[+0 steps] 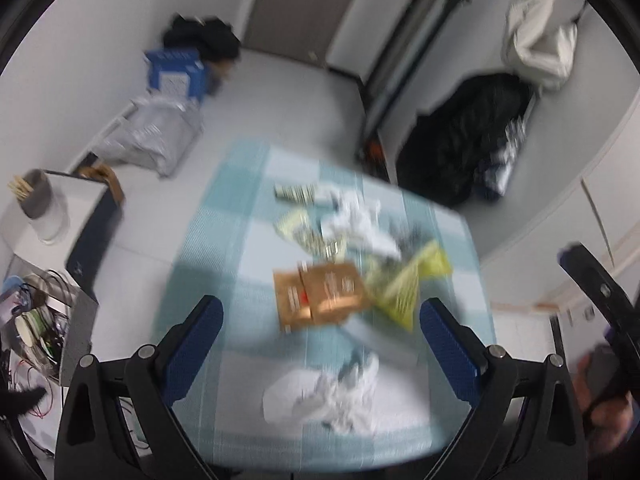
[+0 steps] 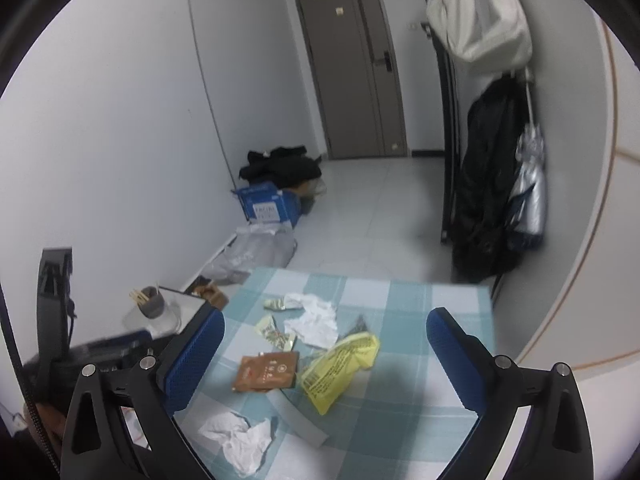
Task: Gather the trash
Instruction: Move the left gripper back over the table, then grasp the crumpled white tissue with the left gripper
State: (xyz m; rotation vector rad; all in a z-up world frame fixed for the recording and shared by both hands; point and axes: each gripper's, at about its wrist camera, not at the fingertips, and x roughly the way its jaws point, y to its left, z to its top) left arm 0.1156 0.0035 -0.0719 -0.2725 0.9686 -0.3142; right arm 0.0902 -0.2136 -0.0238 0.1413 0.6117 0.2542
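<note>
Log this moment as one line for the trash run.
stage: approach | left gripper: open, empty | right gripper: open, empty | table: brown packet, yellow wrapper, crumpled tissues uncollected

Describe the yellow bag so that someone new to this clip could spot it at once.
Start at the table with the blue-and-white checked cloth, where the litter lies in a loose pile. Near the pile's middle sits a flat brown packet; the yellow bag lies just right of it. It is the only yellow piece, crumpled plastic with dark print, while the nearby tissues are plain white.
</note>
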